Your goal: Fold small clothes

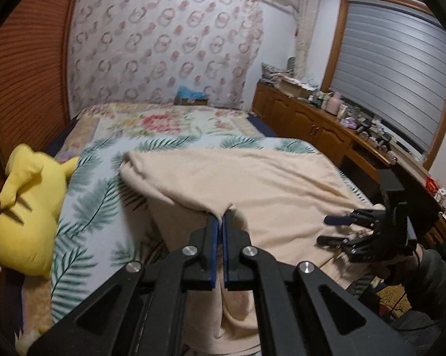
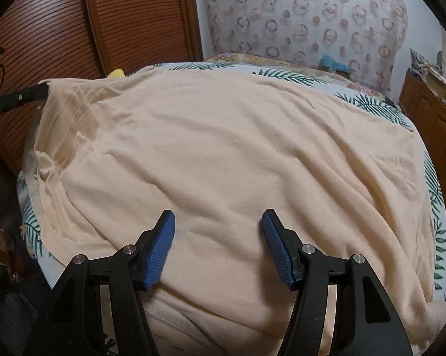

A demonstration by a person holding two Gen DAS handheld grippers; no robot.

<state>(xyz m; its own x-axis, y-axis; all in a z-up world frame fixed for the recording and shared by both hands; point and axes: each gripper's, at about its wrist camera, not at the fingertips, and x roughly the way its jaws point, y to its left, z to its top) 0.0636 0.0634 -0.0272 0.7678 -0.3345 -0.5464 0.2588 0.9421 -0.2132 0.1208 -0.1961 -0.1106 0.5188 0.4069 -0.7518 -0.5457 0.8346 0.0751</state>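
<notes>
Left wrist view: your left gripper [image 1: 222, 216] has its blue-padded jaws pinched together on a raised corner of the peach soft-cotton garment [image 1: 252, 178], lifting that edge off the bed so the cloth tents up to the fingertips. The rest of the garment lies spread on the white palm-leaf print bedsheet [image 1: 95, 195]. A yellow plush toy [image 1: 24, 207] sits on the bed's left edge, apart from the cloth. Your right gripper [image 1: 329, 230] is over the garment's right side, jaws apart.

Right wrist view: your right gripper [image 2: 218, 222] hovers just above the peach garment [image 2: 223, 136], jaws wide, nothing between them. The left gripper [image 2: 42, 90] grips the cloth's far-left corner. A brown slatted wooden door [image 2: 119, 20] stands behind.
</notes>
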